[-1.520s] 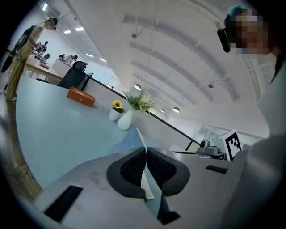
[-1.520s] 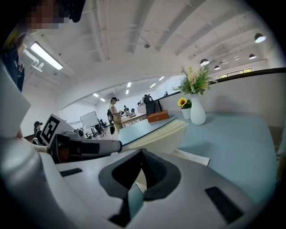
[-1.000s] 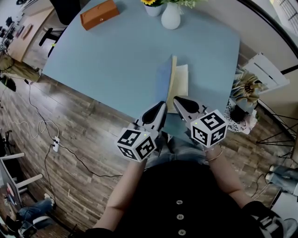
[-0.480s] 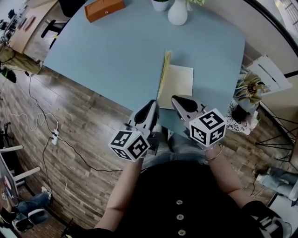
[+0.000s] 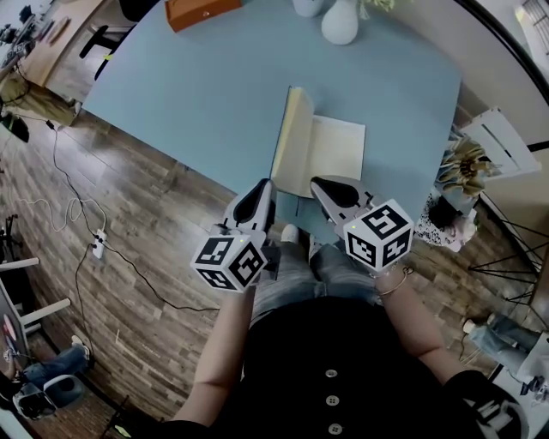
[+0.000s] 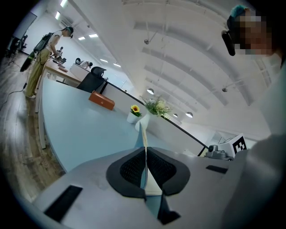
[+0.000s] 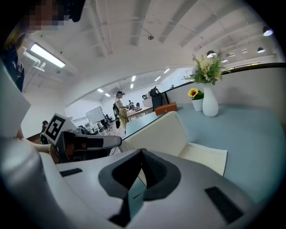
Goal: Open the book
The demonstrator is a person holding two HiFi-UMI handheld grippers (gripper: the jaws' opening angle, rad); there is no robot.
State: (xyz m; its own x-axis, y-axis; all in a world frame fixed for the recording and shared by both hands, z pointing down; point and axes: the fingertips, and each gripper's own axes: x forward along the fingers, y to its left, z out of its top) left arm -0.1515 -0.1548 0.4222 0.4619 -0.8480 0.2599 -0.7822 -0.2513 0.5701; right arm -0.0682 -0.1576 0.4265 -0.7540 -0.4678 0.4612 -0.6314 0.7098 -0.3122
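The book lies near the front edge of the blue table (image 5: 197, 94). Its right page (image 5: 336, 147) lies flat, and its cover and cream leaves (image 5: 292, 141) stand raised, leaning left. My left gripper (image 5: 259, 195) is at the near bottom corner of that raised part. In the left gripper view the thin leaf (image 6: 142, 134) runs edge-on into the shut jaws (image 6: 144, 150). My right gripper (image 5: 330, 190) hovers at the near edge of the flat page. Its jaws (image 7: 142, 152) meet at the tips. The raised leaves (image 7: 156, 132) stand just beyond them.
A white vase (image 5: 340, 21) and an orange-brown box (image 5: 202, 9) stand at the table's far side. A dried flower arrangement (image 5: 459, 167) and a white rack (image 5: 497, 133) are off the right edge. Wooden floor with cables (image 5: 77, 214) lies to the left.
The raised cover has swung from nearly upright to leaning left, baring more of the right page. My left gripper has moved left and toward me with it. The right gripper has shifted slightly.
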